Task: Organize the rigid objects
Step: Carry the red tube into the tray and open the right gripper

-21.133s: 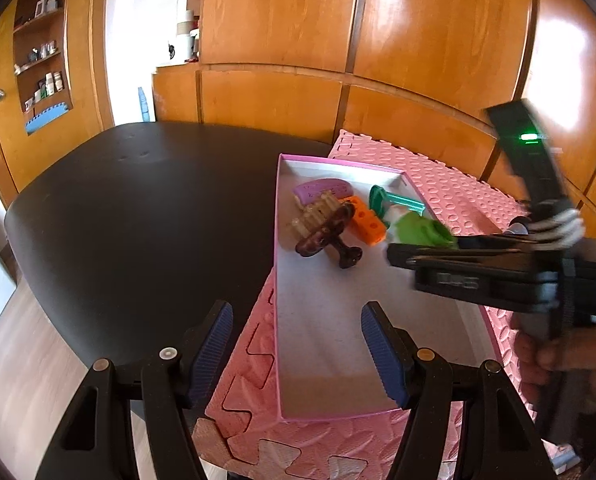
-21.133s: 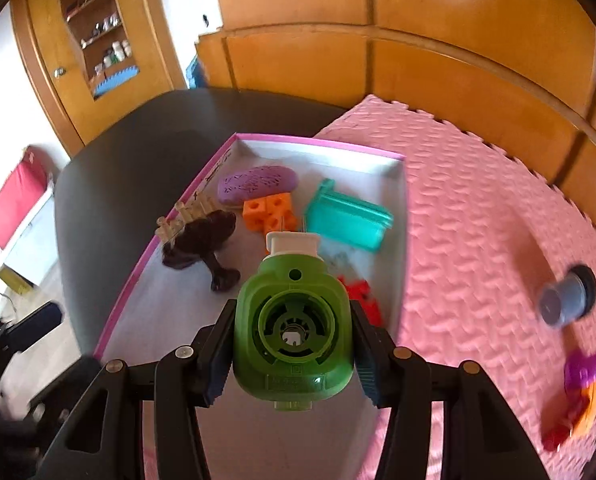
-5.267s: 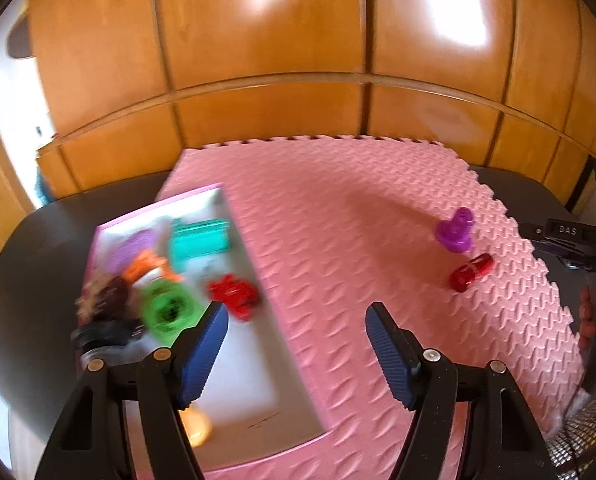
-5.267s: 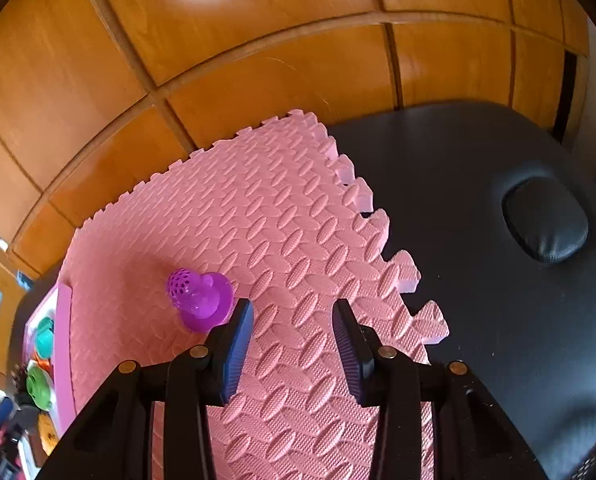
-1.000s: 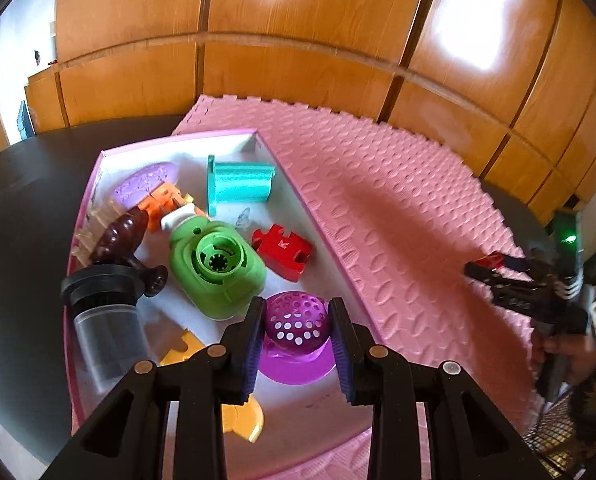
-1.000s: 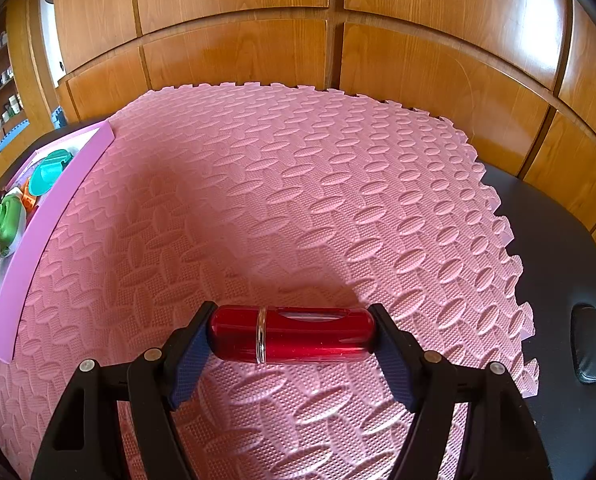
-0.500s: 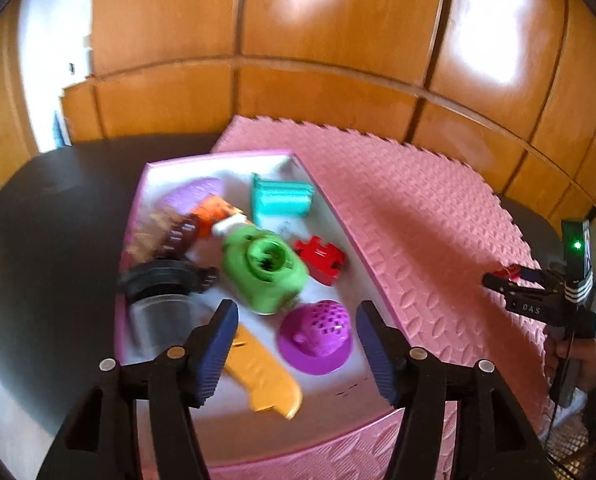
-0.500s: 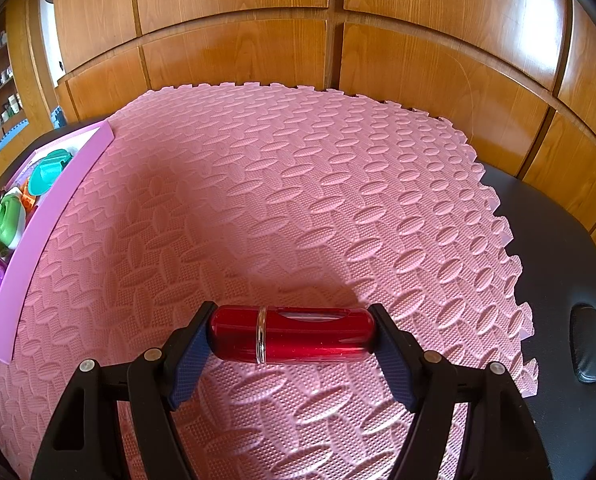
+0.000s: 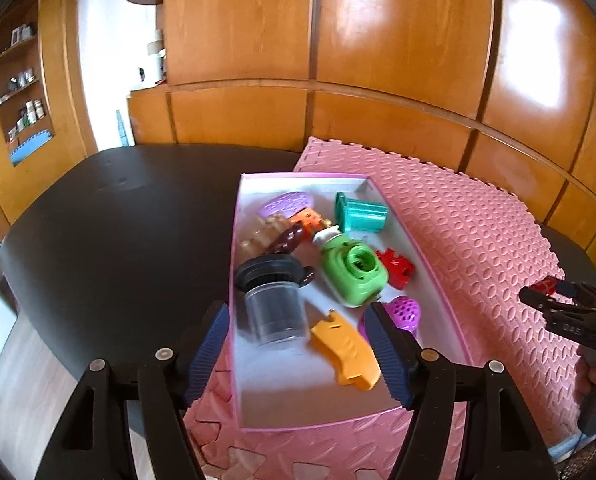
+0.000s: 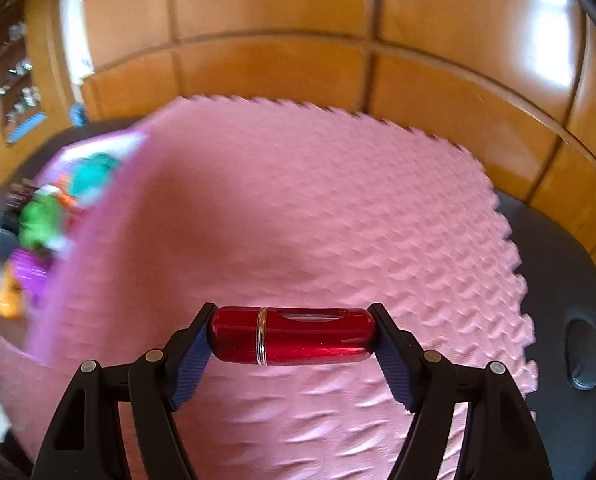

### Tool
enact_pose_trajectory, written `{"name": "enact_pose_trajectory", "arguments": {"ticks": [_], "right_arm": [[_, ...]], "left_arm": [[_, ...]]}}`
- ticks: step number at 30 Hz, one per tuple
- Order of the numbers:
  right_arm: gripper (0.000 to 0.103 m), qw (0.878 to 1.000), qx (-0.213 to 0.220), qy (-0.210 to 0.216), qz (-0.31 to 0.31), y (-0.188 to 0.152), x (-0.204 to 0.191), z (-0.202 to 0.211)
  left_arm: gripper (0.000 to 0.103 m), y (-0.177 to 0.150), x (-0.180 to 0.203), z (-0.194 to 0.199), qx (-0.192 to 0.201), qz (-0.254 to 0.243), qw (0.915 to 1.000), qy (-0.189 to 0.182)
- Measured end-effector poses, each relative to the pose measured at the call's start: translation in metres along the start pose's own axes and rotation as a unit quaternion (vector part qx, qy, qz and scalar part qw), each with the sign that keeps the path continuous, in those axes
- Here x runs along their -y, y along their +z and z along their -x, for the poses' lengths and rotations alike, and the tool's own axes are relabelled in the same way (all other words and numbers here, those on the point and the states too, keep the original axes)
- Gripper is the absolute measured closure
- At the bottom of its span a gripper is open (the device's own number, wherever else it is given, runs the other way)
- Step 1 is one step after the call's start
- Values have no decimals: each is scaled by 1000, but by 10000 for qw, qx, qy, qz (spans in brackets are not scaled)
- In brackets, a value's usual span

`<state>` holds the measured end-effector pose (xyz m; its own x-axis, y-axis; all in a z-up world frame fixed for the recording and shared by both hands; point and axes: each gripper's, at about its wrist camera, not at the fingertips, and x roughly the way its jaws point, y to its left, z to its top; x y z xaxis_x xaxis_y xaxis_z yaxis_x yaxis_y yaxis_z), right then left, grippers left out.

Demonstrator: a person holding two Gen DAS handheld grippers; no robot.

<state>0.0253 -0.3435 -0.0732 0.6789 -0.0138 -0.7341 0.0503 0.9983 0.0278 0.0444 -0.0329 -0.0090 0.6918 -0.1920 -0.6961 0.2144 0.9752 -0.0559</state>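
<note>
I am pulling my left gripper (image 9: 300,344) back from the box (image 9: 430,270); its fingers are spread apart and empty now, and the purple cup (image 9: 404,312) it was clamping a second ago is sitting inside, low and centre-right in the left view. My right gripper (image 10: 291,336) is clamping the red capsule (image 10: 291,336) end to end and swinging it toward the box (image 10: 97,208) at left frame. The mat (image 10: 318,208) between is bare; I am watching the box's near wall.

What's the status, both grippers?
Left gripper open over box. Right gripper shut on red capsule above mat. Nothing blocking.
</note>
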Motion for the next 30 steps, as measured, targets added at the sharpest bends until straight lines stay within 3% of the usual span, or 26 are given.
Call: {"name": "enact_pose_trajectory", "arguments": {"ticks": [4,10,16,21,26,30], "right_arm": [[28,9962,262,619,551,12,-58,20],[28,9864,164,1218,1094,12,-132,20],[28,9852,-92,1152,1268,7,-168,-2],[27,9867,-215,827,1380,3,-180,-23],[27,9856,-338,808,1446,-2,-188,-30],[27,9876,-326,905,1239,0,-185,-25]], "left_arm": [[30,-4,-7,2,18,86,9999,69],[28,-7,-22,4,25,218,9995,220],[21,-9,-35,7,74,357,9986,387],[17,-10,-40,8,124,425,9979,466],[0,-10,-41,11,172,465,9973,538],[0,-10,-41,13,164,494,9967,621]]}}
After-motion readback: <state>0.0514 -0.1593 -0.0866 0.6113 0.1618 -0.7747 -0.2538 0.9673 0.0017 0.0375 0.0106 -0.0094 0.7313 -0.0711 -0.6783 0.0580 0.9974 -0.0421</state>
